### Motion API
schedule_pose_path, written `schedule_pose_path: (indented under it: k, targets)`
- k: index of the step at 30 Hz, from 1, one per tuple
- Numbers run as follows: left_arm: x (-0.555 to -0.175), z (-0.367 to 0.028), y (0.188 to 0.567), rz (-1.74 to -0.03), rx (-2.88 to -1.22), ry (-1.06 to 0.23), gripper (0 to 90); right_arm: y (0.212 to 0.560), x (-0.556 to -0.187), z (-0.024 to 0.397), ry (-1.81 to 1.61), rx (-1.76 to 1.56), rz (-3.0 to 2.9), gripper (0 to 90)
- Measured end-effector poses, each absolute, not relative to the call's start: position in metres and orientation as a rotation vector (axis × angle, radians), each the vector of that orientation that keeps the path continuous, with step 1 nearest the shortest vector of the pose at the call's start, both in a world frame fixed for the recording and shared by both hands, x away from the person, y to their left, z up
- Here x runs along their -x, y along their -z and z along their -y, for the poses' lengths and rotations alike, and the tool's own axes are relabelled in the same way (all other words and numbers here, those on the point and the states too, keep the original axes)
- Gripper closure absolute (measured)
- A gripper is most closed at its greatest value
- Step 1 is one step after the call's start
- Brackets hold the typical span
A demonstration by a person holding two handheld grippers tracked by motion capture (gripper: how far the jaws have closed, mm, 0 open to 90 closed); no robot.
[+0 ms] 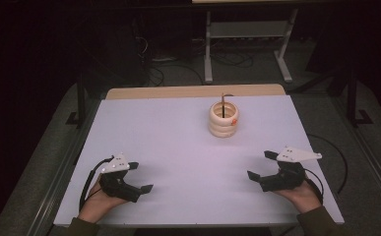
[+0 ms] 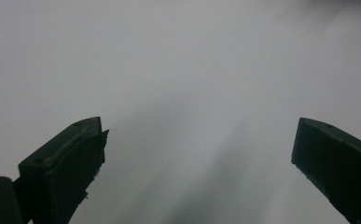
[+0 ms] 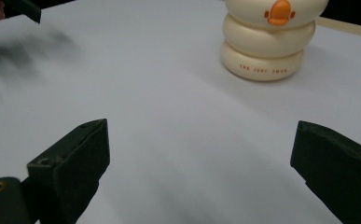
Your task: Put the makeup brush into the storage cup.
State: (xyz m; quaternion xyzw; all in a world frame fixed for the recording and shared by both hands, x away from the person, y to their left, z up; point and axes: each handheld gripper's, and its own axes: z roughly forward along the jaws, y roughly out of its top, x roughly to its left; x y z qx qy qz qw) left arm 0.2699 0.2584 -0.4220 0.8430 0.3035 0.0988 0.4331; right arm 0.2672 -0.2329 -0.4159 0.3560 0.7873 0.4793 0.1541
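One table (image 1: 153, 132) with a white top carries everything. On it stands one holder (image 1: 223, 119) built of cream rings: three rings are stacked one on another, as the right gripper view shows best (image 3: 267, 42). One orange beak-shaped mark (image 3: 279, 12) sits on the upper ring. One dark stick (image 1: 223, 104) stands upright inside the holder. There are two claws: the left claw (image 1: 140, 177) and the right claw (image 1: 260, 165), each with two black jaws set wide apart. Two hands hold them, one each. Behind the table, on the floor, stands one frame with two pale legs (image 1: 208, 49).
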Motion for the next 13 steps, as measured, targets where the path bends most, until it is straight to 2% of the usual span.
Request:
schedule_pose_path:
  k: [13]
  targets:
    - [-0.2694, -0.258, 0.4215, -0.755, -2.098, -0.246, 2.2, 0.4247, -0.2579, 0.2424, -1.335, -1.04, -2.268, 4.1]
